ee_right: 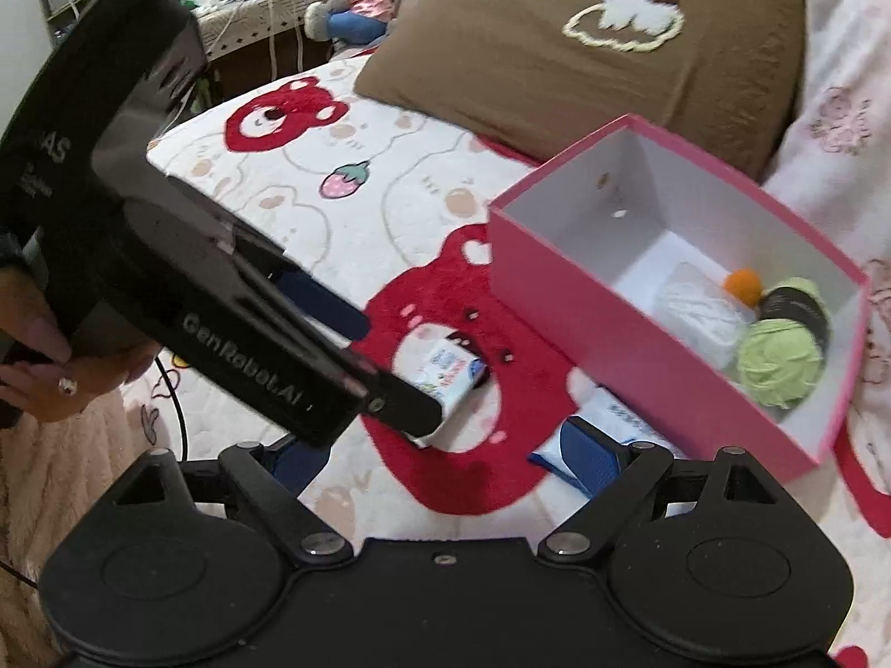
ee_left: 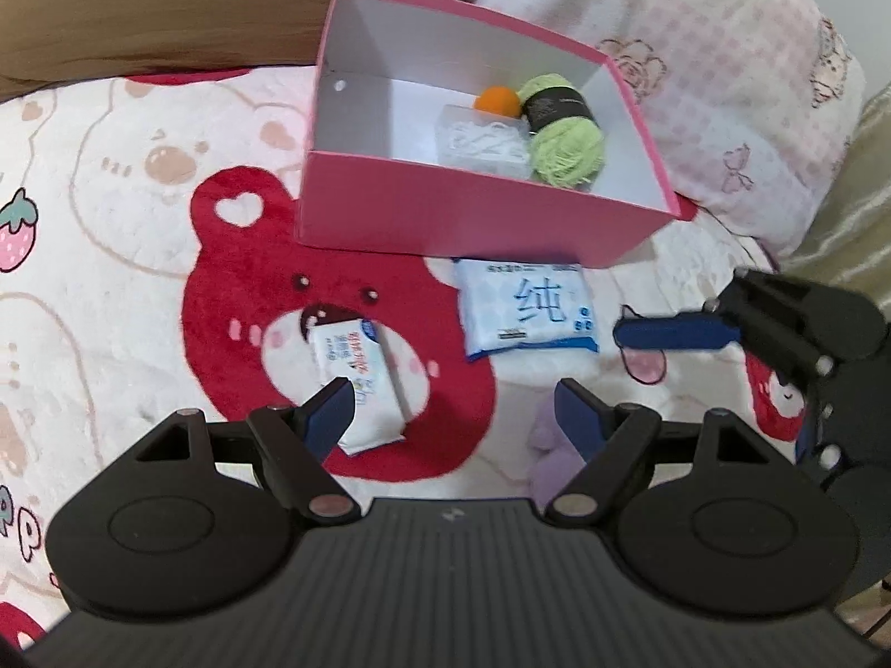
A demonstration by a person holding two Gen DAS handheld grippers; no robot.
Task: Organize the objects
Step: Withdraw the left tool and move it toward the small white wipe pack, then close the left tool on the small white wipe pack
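Bed surface: a plush white blanket (ee_left: 111, 222) printed with red bears and strawberries. Nearest, the left gripper (ee_left: 454, 409) hangs low over it, jaws spread wide; its left finger overlaps a small white tissue pack (ee_left: 362, 384) lying on a red bear's face, and a lilac soft object (ee_left: 548, 456) sits by its right finger. The right gripper (ee_right: 440, 448) is likewise spread, its right finger over the near end of a blue-and-white wipes packet (ee_left: 526, 306), which lies flat just in front of the box. Beyond stands an open pink box (ee_left: 445, 217) with a white interior. Contents, grouped at its right end: a clear plastic case (ee_left: 484, 142), a green yarn skein (ee_left: 562, 133) with a black band, and an orange ball (ee_left: 497, 99) behind them. Farther back: a brown pillow (ee_right: 557, 72) and a pink-patterned pillow (ee_left: 696, 72). In the right wrist view, a cluttered table (ee_right: 250, 5) and a plush toy (ee_right: 356, 0) occupy the far room.
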